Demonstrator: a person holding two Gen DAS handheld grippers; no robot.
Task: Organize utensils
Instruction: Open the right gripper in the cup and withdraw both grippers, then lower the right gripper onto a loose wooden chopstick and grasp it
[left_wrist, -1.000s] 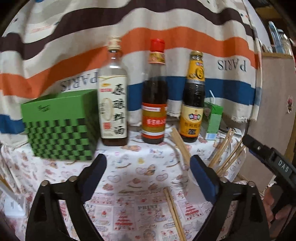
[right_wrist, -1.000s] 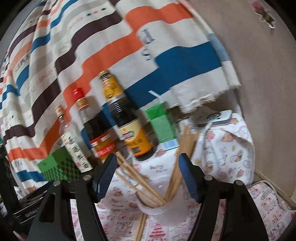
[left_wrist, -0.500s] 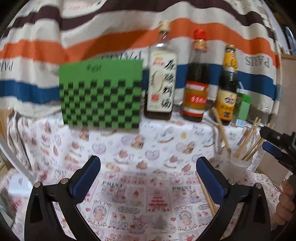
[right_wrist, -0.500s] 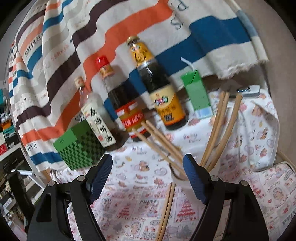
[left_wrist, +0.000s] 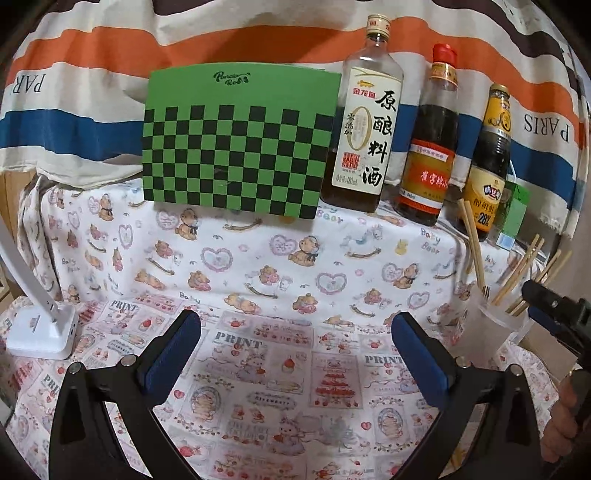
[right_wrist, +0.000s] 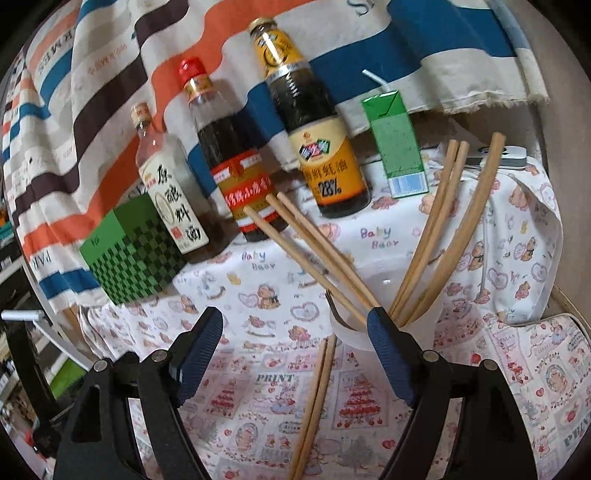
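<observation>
Chopsticks (left_wrist: 517, 288) stand in a translucent cup (left_wrist: 491, 325) at 3 o'clock of the left gripper (left_wrist: 295, 354), whose fingers gape wide over bare tabletop (left_wrist: 280, 266), having just opened. Right view: the right gripper (right_wrist: 295, 350), just widened, holds nothing; loose chopsticks (right_wrist: 314, 402) lie between its fingers, cup touching the right finger; bottles (right_wrist: 310, 122) at 12.

The left gripper (left_wrist: 295, 354) hangs wide open over a printed tablecloth (left_wrist: 258, 266), nothing between its jaws; a green checkered box (left_wrist: 236, 144) stands ahead, chopsticks (left_wrist: 476, 251) in a cup (left_wrist: 491, 325) to its right.
</observation>
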